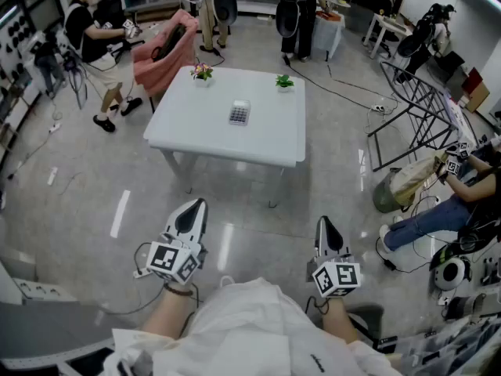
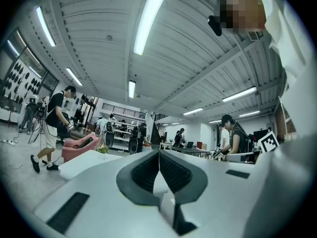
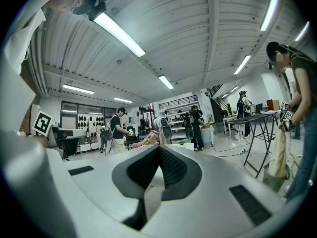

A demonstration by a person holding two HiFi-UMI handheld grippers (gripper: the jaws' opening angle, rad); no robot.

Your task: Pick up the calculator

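The calculator (image 1: 239, 113), grey with rows of keys, lies flat near the middle of the white table (image 1: 196, 131) in the head view. My left gripper (image 1: 201, 203) and right gripper (image 1: 322, 221) are held low by my body, well short of the table, pointing level toward it. Both are shut with nothing between the jaws. In the left gripper view the shut left gripper (image 2: 159, 153) fills the lower half, with a table corner (image 2: 81, 161) showing at left. The right gripper view shows the shut right gripper (image 3: 159, 148) in the same way. Neither gripper view shows the calculator.
Two small potted plants (image 1: 203, 72) (image 1: 284, 81) stand at the table's far edge. A pink chair (image 1: 167, 50) sits behind the table at left. A metal folding rack (image 1: 413, 100) and a seated person (image 1: 458, 202) are at right. Other people stand at the back.
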